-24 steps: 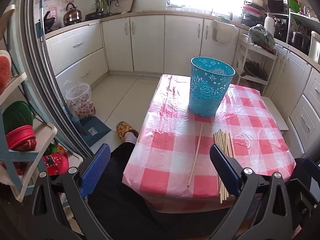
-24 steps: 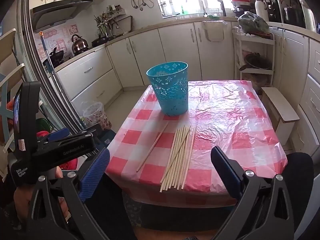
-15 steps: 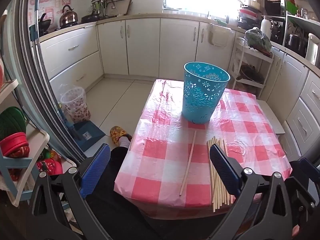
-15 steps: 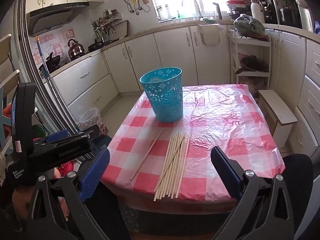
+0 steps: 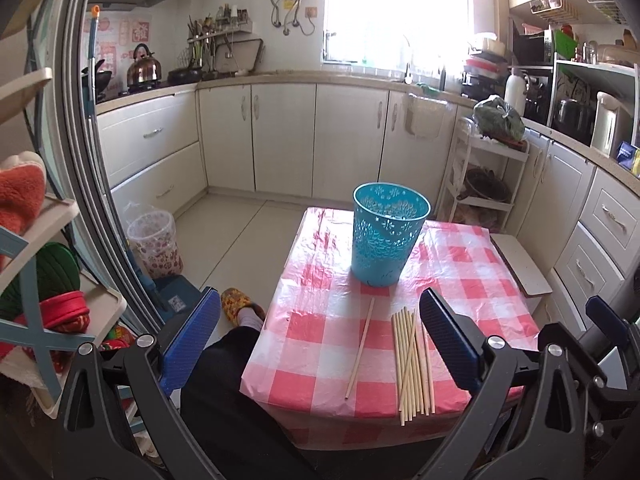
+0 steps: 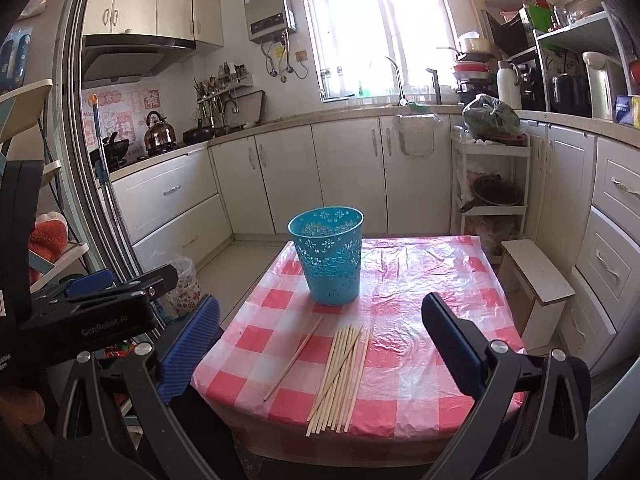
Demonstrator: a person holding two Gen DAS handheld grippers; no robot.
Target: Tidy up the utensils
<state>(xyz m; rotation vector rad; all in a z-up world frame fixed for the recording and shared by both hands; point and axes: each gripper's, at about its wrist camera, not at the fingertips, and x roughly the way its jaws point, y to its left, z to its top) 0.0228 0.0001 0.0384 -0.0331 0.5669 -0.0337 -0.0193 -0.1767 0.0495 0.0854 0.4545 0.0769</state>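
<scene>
- My left gripper (image 5: 316, 340) hangs near the front-left corner of the table (image 5: 320, 340), above my knee; its blue pads spread wide, nothing between them.
- In the right wrist view I see the left gripper's black body (image 6: 92, 312) at the far left edge, well clear of the tabletop.
- Single chopstick (image 5: 360, 348) lies alone on the checked cloth, left of the bundle, apart from it, its far tip pointing toward the basket.
- Chopstick bundle (image 5: 412, 364) lies roughly parallel just right of the single one, near ends reaching the table's near edge; a couple cross the others at a slant.
- Same bundle from the right wrist (image 6: 340, 376), fanned slightly, with the single chopstick (image 6: 294, 358) to its left.
- Teal perforated basket (image 5: 390, 238) stands upright beyond the chopsticks, mid-table toward the left side; in the right view (image 6: 328, 254) I see nothing standing in it.
- My right gripper (image 6: 320, 348) hovers over the table's near edge, fingers fully apart, holding nothing; the bundle shows between them.
</scene>
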